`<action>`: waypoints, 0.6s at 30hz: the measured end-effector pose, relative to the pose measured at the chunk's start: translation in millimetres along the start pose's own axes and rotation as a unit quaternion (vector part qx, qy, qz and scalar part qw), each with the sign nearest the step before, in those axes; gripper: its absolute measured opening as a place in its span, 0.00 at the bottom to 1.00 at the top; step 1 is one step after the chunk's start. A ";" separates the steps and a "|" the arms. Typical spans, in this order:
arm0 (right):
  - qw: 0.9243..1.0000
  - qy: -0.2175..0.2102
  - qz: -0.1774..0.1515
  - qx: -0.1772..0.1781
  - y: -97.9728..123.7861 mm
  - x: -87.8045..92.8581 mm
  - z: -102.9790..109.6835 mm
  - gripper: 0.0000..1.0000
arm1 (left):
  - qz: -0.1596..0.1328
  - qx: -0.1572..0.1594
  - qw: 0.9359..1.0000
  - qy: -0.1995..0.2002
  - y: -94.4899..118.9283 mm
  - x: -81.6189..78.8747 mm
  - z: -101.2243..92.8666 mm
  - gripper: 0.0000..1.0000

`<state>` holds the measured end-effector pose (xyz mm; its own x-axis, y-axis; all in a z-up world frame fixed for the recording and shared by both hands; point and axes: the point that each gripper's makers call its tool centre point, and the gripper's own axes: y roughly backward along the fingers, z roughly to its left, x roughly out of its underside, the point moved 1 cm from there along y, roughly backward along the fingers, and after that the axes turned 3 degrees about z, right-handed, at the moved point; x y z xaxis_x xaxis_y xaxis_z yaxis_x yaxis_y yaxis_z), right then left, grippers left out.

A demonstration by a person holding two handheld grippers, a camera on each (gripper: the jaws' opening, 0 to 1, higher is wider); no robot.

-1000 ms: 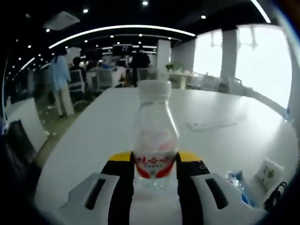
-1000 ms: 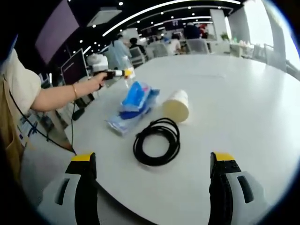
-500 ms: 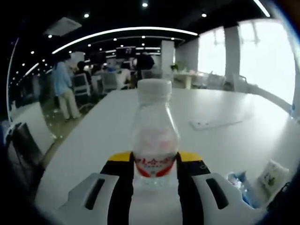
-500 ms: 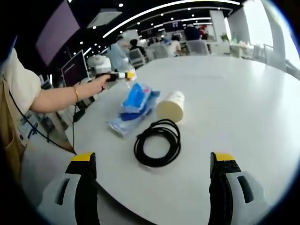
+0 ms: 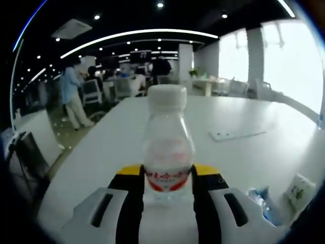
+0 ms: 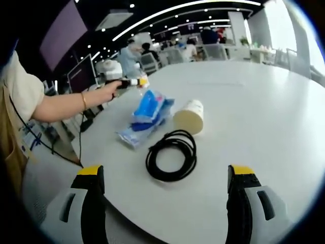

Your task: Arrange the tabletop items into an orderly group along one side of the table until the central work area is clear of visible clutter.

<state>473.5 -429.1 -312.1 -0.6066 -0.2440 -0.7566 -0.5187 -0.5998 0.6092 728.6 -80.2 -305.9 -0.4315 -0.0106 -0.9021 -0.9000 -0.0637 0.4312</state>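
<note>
My left gripper [image 5: 167, 180] is shut on a clear plastic bottle [image 5: 167, 147] with a white cap and a red label, held upright over the white table [image 5: 101, 152]. In the right gripper view that same gripper [image 6: 133, 81] with the bottle hangs at the table's far left edge, at the end of a person's arm [image 6: 66, 104]. My right gripper [image 6: 165, 190] stands open above the near edge, nothing between its jaws. Ahead of it lie a coiled black cable [image 6: 171, 155], a cream paper cup [image 6: 189, 116] on its side, and a blue plastic packet [image 6: 145, 114].
A flat white strip [image 5: 237, 133] lies further along the table in the left gripper view, and the blue packet [image 5: 264, 201] and the cup [image 5: 298, 188] show at lower right. Chairs, desks and people stand beyond the table. A dark monitor [image 6: 80, 75] stands left of it.
The left gripper view has shifted a little, the background sliding right; the bottle stays clamped. In the right gripper view the cup, cable and packet look unmoved.
</note>
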 end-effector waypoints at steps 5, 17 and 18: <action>1.000 0.001 -0.008 0.000 1.0 -4.2 0.2 1.00 | -0.027 -0.013 0.997 -0.073 5.9 -14.9 -0.2 0.43; 0.999 0.025 -0.029 -0.001 -0.5 -18.8 -1.4 1.00 | -0.048 0.039 0.996 -0.062 25.4 -25.8 -8.7 0.76; 0.999 0.026 -0.031 -0.001 -0.5 -20.2 -1.9 1.00 | -0.048 0.049 0.996 -0.062 28.7 -24.9 -11.8 0.82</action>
<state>487.1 -425.4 -297.6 -0.5404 -0.2457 -0.8047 -0.5537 -0.6163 0.5600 714.2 -93.6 -271.3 -0.3413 0.1150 -0.9329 -0.9369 0.0387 0.3475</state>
